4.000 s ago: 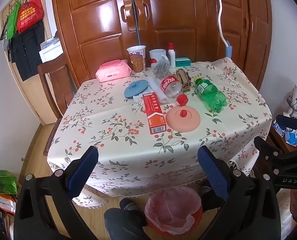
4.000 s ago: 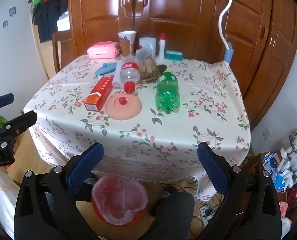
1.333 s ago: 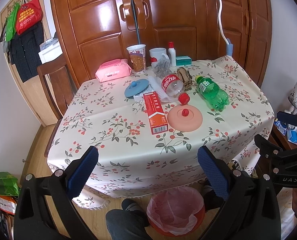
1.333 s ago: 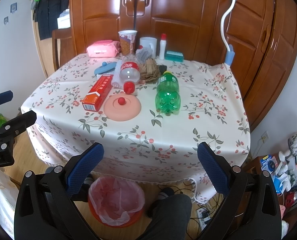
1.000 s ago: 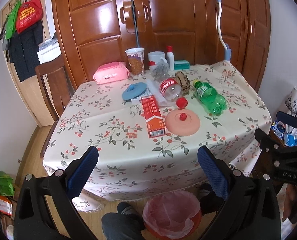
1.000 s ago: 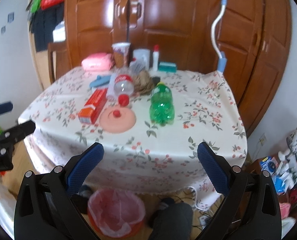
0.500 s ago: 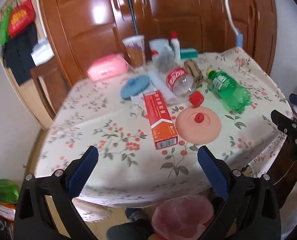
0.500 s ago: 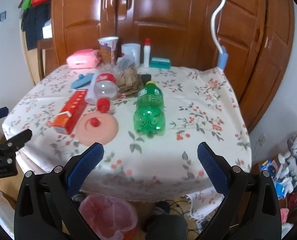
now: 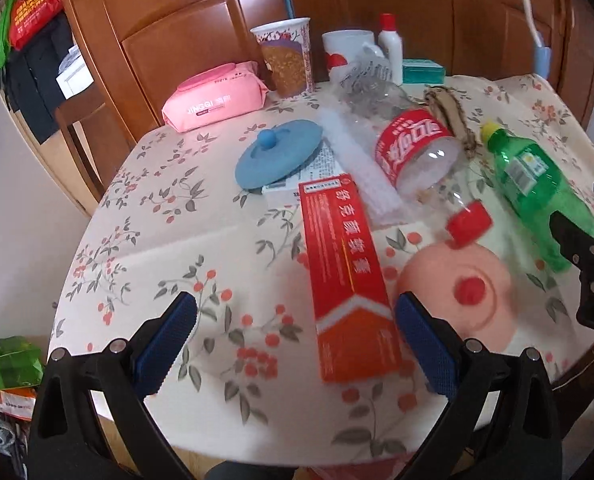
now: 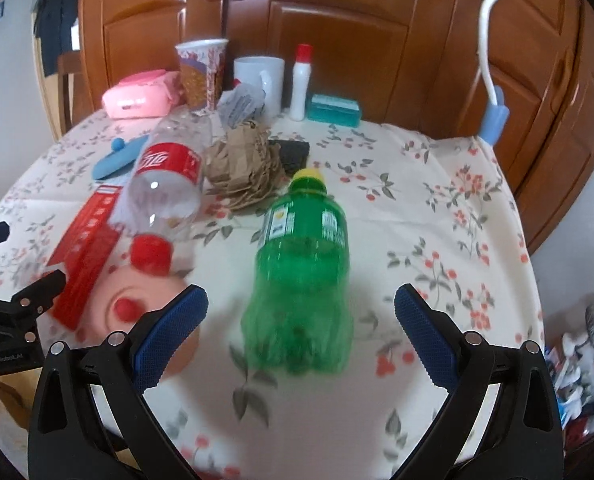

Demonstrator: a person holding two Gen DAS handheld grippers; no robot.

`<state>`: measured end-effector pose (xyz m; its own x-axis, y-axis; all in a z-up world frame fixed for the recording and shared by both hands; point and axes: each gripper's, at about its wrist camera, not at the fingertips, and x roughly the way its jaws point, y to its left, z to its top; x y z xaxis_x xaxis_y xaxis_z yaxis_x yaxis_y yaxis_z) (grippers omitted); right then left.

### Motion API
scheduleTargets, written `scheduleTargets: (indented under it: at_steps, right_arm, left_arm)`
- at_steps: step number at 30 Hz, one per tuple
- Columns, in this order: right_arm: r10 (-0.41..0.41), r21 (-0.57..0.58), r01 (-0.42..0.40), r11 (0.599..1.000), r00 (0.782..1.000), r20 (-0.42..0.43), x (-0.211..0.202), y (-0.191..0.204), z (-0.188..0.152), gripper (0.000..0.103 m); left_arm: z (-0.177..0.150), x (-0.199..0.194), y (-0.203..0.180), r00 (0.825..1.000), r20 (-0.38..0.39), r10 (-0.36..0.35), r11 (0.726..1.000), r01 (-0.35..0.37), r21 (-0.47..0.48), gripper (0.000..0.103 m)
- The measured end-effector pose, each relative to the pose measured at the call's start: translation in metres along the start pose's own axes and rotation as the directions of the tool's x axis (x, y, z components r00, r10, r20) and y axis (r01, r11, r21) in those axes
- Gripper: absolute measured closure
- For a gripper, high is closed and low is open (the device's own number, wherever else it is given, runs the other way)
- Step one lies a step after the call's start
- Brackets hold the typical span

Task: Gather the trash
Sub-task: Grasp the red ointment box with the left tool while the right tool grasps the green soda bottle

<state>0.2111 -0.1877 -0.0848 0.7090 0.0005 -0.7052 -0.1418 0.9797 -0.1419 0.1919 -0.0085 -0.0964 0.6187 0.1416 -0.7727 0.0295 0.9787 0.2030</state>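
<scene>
Nothing is collected yet. Both tongs, left tongs (image 9: 295, 334) and right tongs (image 10: 301, 330), gape wide and empty. The box (image 9: 347, 268) and bottle (image 10: 303, 276) lie on the desk (image 10: 437, 216).

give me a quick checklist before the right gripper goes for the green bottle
1. Right gripper open wide enough: ok, jaws wide apart, nothing held.
2. Green bottle lined up between the fingers: ok, lying on its side, base toward the gripper.
3. Bottle capped: ok, yellow cap on.
4. Sides clear: ok, crumpled brown paper sits up by the neck.
5. Left gripper out of the way: ok, open over the red box.
6. Bin position: cannot tell.
</scene>
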Motion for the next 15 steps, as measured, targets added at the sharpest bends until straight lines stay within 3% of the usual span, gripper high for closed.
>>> scheduleTargets:
  at_steps: [7, 15]
  right_arm:
    - [-0.013, -0.02, 0.013, 1.0, 1.0, -0.011, 0.017, 0.004, 0.013, 0.006]
    - [-0.021, -0.043, 0.02, 0.999, 1.0, -0.02, 0.027, 0.009, 0.015, 0.006]
  left_arm:
    - [0.014, 0.017, 0.0, 0.999, -0.019, -0.039, 0.999, 0.039, -0.021, 0.011]
    - [0.017, 0.039, -0.01, 0.996, -0.063, -0.057, 0.998, 0.057, 0.001, 0.047]
